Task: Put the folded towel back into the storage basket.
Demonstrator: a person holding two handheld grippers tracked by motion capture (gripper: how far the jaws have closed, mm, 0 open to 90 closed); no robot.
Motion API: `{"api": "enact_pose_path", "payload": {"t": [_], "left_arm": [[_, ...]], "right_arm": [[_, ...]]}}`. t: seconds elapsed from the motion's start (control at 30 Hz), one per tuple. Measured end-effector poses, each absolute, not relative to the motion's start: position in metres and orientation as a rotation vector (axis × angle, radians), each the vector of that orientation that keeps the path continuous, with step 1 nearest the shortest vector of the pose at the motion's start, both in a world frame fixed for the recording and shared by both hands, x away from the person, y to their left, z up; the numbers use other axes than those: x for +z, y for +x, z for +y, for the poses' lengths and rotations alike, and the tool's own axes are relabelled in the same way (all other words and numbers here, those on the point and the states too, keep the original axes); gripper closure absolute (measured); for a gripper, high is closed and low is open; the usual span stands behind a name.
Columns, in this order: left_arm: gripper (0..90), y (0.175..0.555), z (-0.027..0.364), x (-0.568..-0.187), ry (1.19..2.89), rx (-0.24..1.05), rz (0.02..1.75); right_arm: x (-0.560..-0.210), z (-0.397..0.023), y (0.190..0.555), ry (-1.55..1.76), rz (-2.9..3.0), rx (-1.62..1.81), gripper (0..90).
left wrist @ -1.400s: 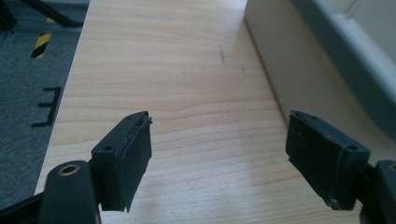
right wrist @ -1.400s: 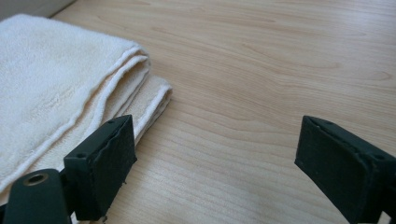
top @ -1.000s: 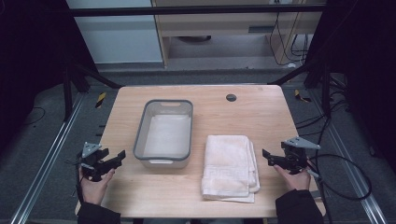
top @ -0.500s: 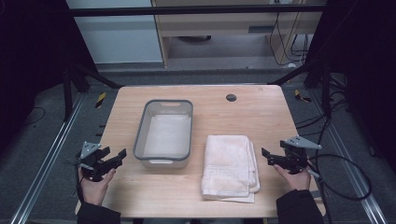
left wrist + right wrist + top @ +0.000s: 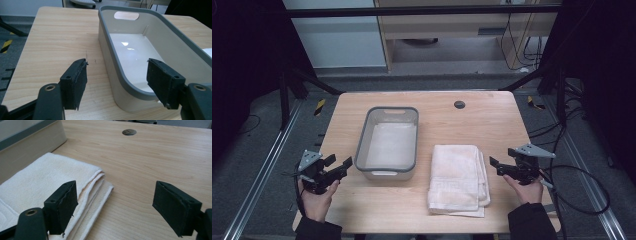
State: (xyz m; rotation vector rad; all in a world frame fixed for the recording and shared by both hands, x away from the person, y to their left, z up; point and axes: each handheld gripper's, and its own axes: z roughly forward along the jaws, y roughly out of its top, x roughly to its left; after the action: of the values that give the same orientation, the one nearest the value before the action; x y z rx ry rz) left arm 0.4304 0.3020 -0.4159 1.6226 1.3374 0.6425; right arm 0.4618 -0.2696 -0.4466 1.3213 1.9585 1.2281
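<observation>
1. High view first: wooden table (image 5: pixel 492 120) with a grey-rimmed plastic bin (image 5: pixel 388 142) sitting left of centre, long side running away from the person. It's upright and nothing's inside it.
2. Right next to the bin, a bit nearer the person, there's a folded cream towel (image 5: pixel 458 177) lying flat. Close to the bin's right wall, but I can't tell if they actually touch.
3. Small dark round hole (image 5: pixel 459 104) in the table further back, well apart from both.
4. Left gripper (image 5: pixel 337 167) is held at the table's left edge, near the bin's front left corner, pointing toward it. Hand (image 5: pixel 318 200) underneath, dark sleeve.
5. Left gripper view: jaws stand wide with nothing pinched. They've just been closing a little. The bin's (image 5: pixel 150 50) near corner sits ahead of the gap, its rim passing behind the right-hand jaw, and bare table (image 5: pixel 57 37) is off to the left. No contact that I can see.
6. Right gripper (image 5: pixel 499 166) is at the table's right edge, just beside the towel's right side, pointing in at it.
7. Right gripper view: also wide apart, nothing held, and also just been closing a touch. The towel's (image 5: pixel 45 182) layered folded edge runs in by the left-hand jaw, and the other jaw is over bare wood. The bin's wall (image 5: pixel 30 142) is at top left, the hole (image 5: pixel 129 131) up top.
8. Both grippers are clear of the things on the table.
</observation>
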Motion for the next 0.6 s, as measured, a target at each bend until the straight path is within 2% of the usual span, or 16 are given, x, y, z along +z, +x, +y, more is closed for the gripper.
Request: {"api": "enact_pose_path", "payload": {"t": [0.6], "left_arm": [[33.4,0.430,0.281,-0.404,1.633,0.647,1.251]], "right_arm": [[-0.430,-0.266,0.468,1.290,1.932,1.261,19.8]]}}
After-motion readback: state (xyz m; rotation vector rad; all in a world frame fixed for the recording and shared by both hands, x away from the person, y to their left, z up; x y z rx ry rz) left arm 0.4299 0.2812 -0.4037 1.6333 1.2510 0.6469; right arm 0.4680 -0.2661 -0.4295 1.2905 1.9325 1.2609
